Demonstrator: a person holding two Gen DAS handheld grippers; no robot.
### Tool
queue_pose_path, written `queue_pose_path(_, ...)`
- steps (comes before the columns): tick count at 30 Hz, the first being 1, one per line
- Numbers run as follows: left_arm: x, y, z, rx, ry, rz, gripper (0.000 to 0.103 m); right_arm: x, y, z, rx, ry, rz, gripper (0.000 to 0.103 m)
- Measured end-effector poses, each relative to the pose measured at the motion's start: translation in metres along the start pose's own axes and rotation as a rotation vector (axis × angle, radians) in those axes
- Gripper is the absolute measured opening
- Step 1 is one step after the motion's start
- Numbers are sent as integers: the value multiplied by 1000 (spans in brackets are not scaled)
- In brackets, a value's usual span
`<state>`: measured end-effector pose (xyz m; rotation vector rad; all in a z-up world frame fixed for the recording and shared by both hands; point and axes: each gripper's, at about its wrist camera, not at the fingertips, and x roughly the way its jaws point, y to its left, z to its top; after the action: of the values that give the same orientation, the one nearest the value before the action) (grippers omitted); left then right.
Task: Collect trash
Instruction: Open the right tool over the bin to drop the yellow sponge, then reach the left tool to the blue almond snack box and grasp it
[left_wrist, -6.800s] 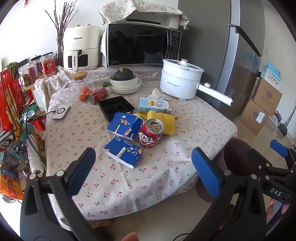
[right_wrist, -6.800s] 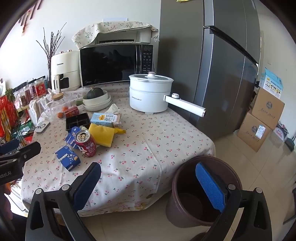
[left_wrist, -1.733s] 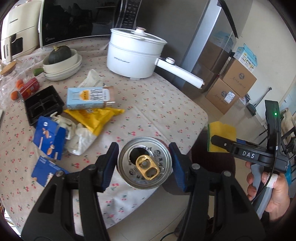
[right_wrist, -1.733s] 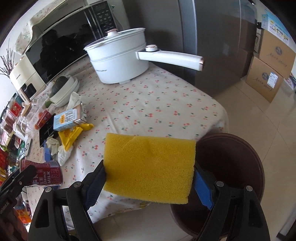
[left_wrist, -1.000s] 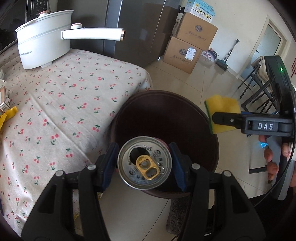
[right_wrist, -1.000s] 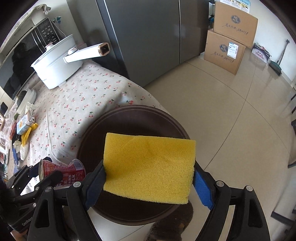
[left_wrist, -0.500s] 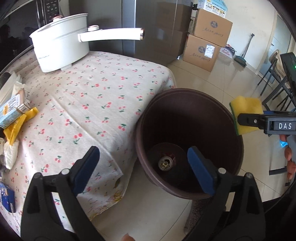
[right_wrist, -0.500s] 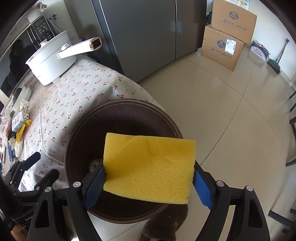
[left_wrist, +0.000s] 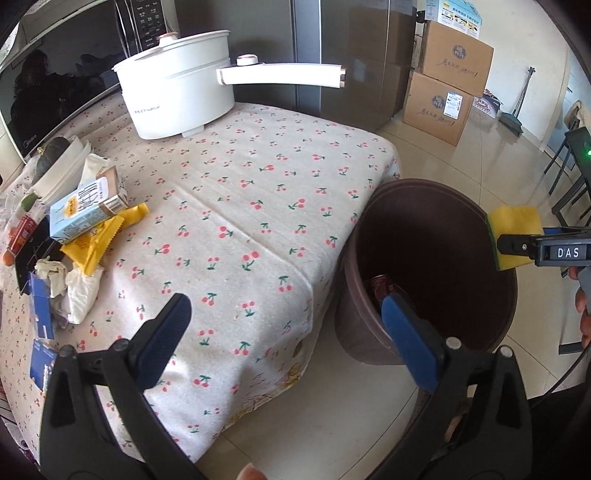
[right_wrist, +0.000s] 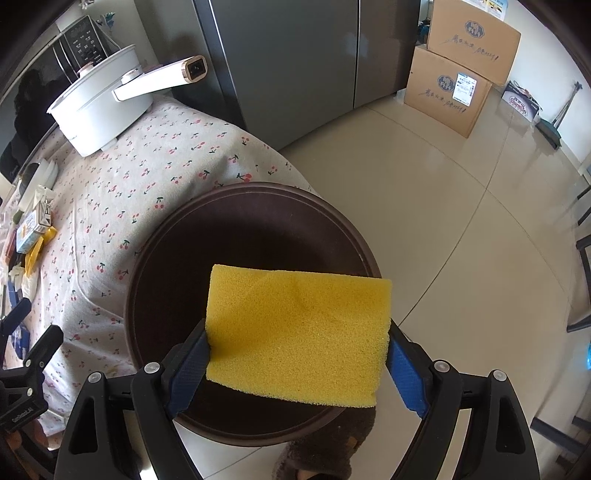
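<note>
A dark brown trash bin (left_wrist: 436, 206) stands on the floor at the table's corner; it also shows in the right wrist view (right_wrist: 236, 236). A red drink can (left_wrist: 380, 286) lies inside it. My left gripper (left_wrist: 291, 336) is open and empty, over the table edge beside the bin. My right gripper (right_wrist: 295, 363) is shut on a yellow sponge (right_wrist: 299, 332) and holds it over the bin's near rim; the sponge also shows in the left wrist view (left_wrist: 513, 229). More trash lies on the table: a milk carton (left_wrist: 85, 206), a yellow wrapper (left_wrist: 99, 236), crumpled tissue (left_wrist: 77, 288) and blue packets (left_wrist: 38, 314).
A white electric pot (left_wrist: 177, 99) with a long handle sits at the back of the cherry-print tablecloth (left_wrist: 240, 206). A grey fridge (right_wrist: 295, 55) stands behind. Cardboard boxes (left_wrist: 443, 85) are stacked on the tiled floor. Bowls and a black tray sit at far left.
My left gripper let go of the can, which dropped into the bin, then opened wide and swung back toward the table. My right gripper has kept the sponge over the bin.
</note>
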<state>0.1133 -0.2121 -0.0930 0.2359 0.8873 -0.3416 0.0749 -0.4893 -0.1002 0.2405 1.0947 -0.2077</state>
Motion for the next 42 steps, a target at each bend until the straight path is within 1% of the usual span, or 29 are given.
queue_pose_path(3,-5,9,-3,-7,1,10,102,1,4,1,-4,8,-6,93)
queue_pose_path(8,-13,22,-7,-19,1,28,102,0,13,1,-10,10,3,95)
queue_pose_path(13,-21,36,-12,-32,3,44,102,-3,30,4,-24,4,20,95)
queue_pose_path(19,-30,63,-20,-72,15,75,102,-10,63,11,-61,-11,53,95)
queue_pose_path(24,-34,97,-30,-136,50,110,102,-13,100,16,-114,-22,82,95)
queue_pose_path(26,-34,114,-35,-183,78,128,102,-13,115,17,-135,-21,91,95)
queue_pose_path(28,-33,133,-41,-253,110,155,102,-12,128,18,-154,-19,100,95)
queue_pose_path(30,-29,154,-47,-342,143,192,102,-11,142,18,-173,-16,110,95)
queue_pose_path(33,-23,186,-58,-504,176,270,102,-8,160,18,-206,-13,117,95)
queue_pose_path(35,-17,202,-62,-601,184,305,102,-7,171,18,-226,-13,118,95)
queue_pose_path(38,-7,215,-66,-717,181,336,102,-3,183,17,-254,-7,113,96)
queue_pose_path(40,-1,219,-67,-771,174,360,102,0,189,16,-267,-1,109,96)
queue_pose_path(42,7,220,-67,-807,169,407,102,1,194,16,-276,4,109,96)
